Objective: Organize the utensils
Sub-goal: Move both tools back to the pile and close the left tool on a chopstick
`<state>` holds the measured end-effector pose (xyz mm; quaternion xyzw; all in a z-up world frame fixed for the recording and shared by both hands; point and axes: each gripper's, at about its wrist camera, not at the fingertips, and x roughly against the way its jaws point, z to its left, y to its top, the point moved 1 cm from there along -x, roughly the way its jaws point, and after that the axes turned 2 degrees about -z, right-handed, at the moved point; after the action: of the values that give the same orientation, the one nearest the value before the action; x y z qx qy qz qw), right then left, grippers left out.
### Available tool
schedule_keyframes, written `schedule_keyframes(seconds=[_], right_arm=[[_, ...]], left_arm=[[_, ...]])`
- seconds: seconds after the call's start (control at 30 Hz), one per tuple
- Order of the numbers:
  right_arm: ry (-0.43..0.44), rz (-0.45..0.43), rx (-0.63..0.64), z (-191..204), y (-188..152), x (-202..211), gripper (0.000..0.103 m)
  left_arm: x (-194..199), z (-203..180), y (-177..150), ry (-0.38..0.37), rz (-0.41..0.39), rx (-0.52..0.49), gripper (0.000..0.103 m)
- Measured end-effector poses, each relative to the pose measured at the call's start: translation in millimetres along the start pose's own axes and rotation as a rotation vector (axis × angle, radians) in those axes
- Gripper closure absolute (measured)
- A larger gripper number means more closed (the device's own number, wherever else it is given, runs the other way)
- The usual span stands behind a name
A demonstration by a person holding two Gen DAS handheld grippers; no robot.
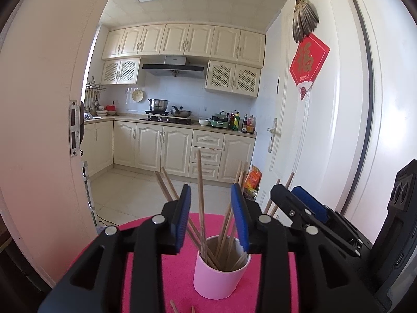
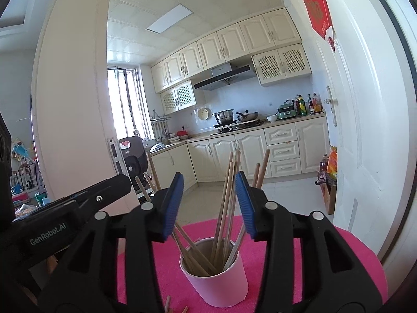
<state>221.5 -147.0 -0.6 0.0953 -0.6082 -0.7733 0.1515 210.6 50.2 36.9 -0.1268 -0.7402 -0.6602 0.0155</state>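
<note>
A pale pink cup (image 1: pixel 221 276) stands on a pink cloth (image 1: pixel 146 274) and holds several wooden chopsticks (image 1: pixel 200 195) that lean outwards. My left gripper (image 1: pixel 212 219) is open and empty, its blue pads on either side above the cup. My right gripper (image 2: pixel 208 208) is also open and empty, above the same cup (image 2: pixel 216 284) and its chopsticks (image 2: pixel 226 195). The right gripper shows in the left wrist view (image 1: pixel 307 206), close beside the cup. Loose chopstick ends (image 1: pixel 174 306) lie on the cloth in front of the cup, and also show in the right wrist view (image 2: pixel 168 304).
A white door (image 1: pixel 325 130) with a red decoration (image 1: pixel 308 62) stands at the right. A door frame (image 1: pixel 52 130) is at the left. Behind lies a kitchen with cream cabinets (image 1: pixel 169 146), a stove with pots (image 1: pixel 166 112) and bottles (image 1: pixel 239 122).
</note>
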Motion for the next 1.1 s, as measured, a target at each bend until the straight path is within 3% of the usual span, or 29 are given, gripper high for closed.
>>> schedule_keyframes(seconds=[0.27,0.63,0.93,1.1], right_arm=[[-0.006,-0.025,0.017,9,15,28,0.060],[-0.023,-0.031,0.041,19,25,81,0.058],[-0.042,0.047,0.055,26,12,112,0.055],[-0.053,0.113,0.068,28,-1,121,0.055]], left_arm=[[31,-7,6,0.005,-0.022,-0.018,0.071],[86,-25,7,0.008,-0.047,-0.040,0.060],[121,-42,-12,0.024,-0.009,-0.084,0.046],[126,-41,-31,0.032,0.066,-0.086,0.043]])
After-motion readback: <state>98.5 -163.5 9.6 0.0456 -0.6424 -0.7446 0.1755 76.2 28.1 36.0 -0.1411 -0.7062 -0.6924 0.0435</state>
